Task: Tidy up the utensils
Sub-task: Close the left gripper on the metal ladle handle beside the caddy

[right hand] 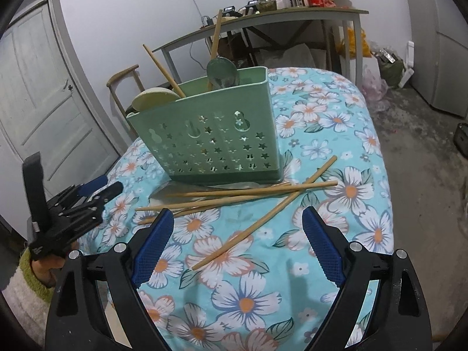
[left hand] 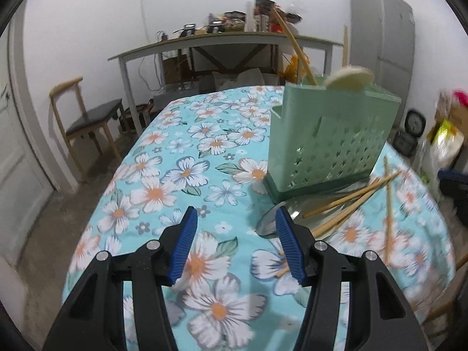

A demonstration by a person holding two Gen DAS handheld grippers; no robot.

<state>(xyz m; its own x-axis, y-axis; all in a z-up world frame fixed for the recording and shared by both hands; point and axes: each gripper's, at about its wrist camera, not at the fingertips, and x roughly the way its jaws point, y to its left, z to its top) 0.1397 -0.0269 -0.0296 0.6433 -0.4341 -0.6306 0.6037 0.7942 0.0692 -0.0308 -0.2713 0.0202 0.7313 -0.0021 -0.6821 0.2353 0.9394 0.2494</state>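
Wooden chopsticks (right hand: 234, 196) lie loose on the table (right hand: 336, 111) beside the green holder (right hand: 210, 134) | right tool (right hand: 238, 247) wide, over one stick | left tool (left hand: 234, 241) wide, empty, waiting

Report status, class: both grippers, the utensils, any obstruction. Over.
Left gripper and right gripper open, empty. Loose chopsticks on floral cloth beside green caddy. Nothing blocking.

A floral tablecloth (right hand: 336, 134) covers the table. Behind stand a wooden chair (left hand: 87, 120), a cluttered desk (left hand: 222, 42), perhaps a fridge (left hand: 383, 32)
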